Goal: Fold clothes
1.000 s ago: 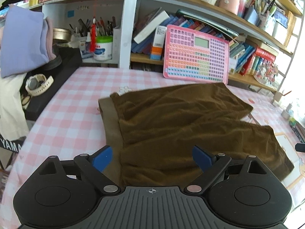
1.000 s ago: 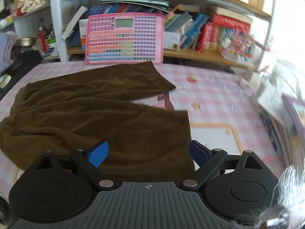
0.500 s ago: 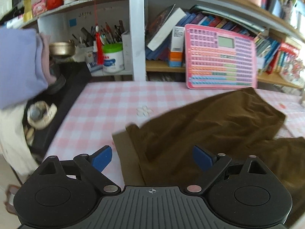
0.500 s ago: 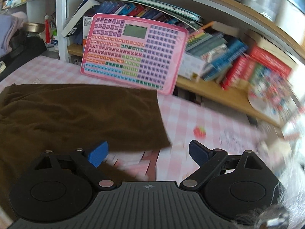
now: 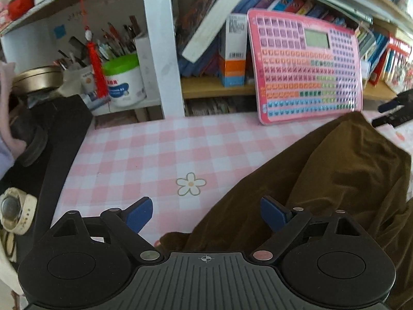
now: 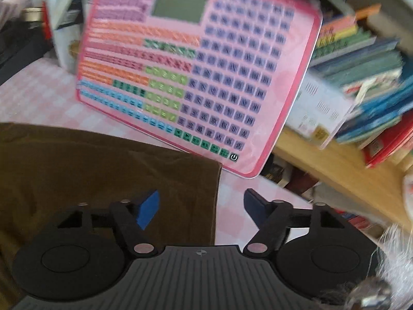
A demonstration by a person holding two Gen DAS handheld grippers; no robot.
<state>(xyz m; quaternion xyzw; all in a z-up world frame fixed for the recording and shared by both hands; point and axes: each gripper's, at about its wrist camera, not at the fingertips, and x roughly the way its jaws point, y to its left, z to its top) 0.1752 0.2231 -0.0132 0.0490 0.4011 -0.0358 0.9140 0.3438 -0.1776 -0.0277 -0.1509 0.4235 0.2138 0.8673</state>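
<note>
Left wrist view. Pink-and-white checked tablecloth (image 5: 165, 149), smooth and flat, printed with a small white flower (image 5: 191, 183). Behind it, a white shelf upright (image 5: 160, 44) and wooden shelves crammed with leaning books (image 5: 206, 33). A pink button board (image 5: 307, 67), rigid, with rows of coloured keys and a grey screen, propped against the lower shelf. To the left, a white tub with a green lid (image 5: 124, 80), a red tassel (image 5: 96, 64) hanging before it, a round brass tin (image 5: 38, 80), a black case (image 5: 51, 134), a pale wristwatch (image 5: 15, 211) at the edge. Brown garment (image 5: 335, 175), soft, velvety and creased, spread over the right half of the cloth, its near corner just under the left gripper (image 5: 206, 214). Blue-padded fingers spread wide, gripping nothing; one pad above bare tablecloth, the other above brown fabric. At far right, the right gripper (image 5: 395, 111), black and blue-tipped, just beyond the garment's far end.

Right wrist view, blurred. Same pink button board (image 6: 196, 77) large and tilted ahead, books (image 6: 366, 62) stacked on a wooden shelf (image 6: 335, 170) to the right. Brown garment (image 6: 103, 170) flat over the lower left, its straight hem running down between the fingers. Right gripper (image 6: 201, 206) wide apart, clasping nothing, left pad over the fabric, right pad over the checked tablecloth (image 6: 38, 95).
</note>
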